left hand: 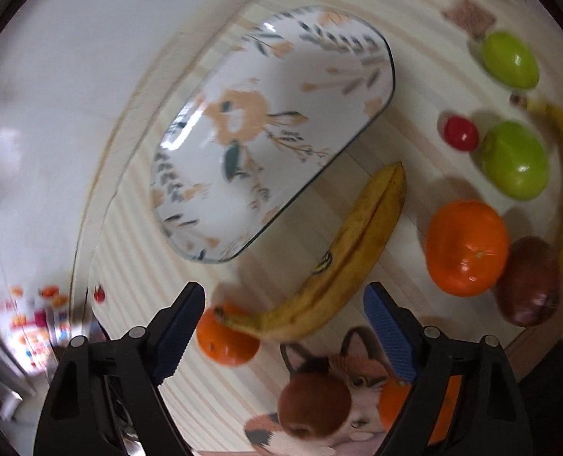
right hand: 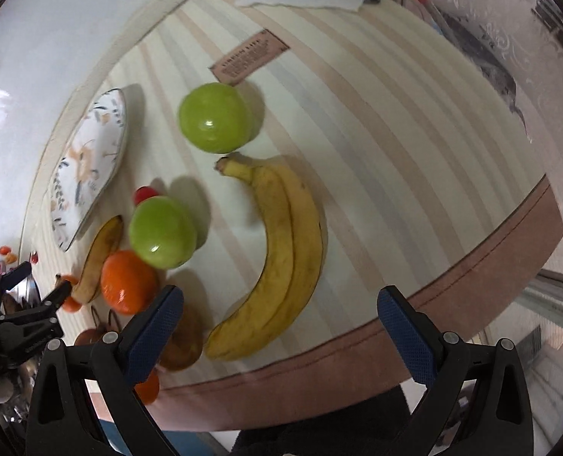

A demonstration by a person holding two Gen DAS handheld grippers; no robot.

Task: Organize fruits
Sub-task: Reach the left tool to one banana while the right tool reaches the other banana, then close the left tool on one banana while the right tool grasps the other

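Right now I have both hand-held grippers pointed down over the desk (right hand: 376, 121), which is covered by a striped cloth.

My left hand-held gripper (left hand: 285, 326) stands wide with nothing between its blue pads; no pad touches anything. Just ahead of it lies a single banana (left hand: 342, 262), stem toward the left finger (left hand: 175, 334), and that stem end lies over a small orange (left hand: 224, 345) just inside the left finger. Beyond the banana sits the flowered plate (left hand: 266, 129), bare. Off to the right of this gripper I see a big orange (left hand: 467, 247) touching a brown fruit (left hand: 528, 281), two green apples (left hand: 515, 159) (left hand: 509, 59), and a small red fruit (left hand: 460, 133) next to the nearer apple. Below the jaws a fox picture on the cloth carries another brown fruit (left hand: 311, 402) and an orange (left hand: 395, 399) partly behind the right finger.

My right hand-held gripper (right hand: 281, 311) is also wide and empty. A pair of bananas (right hand: 281, 266) lies directly ahead between its fingers, not touched. One green apple sits just beyond their stem, the other to the left near the big orange. The plate is far left.
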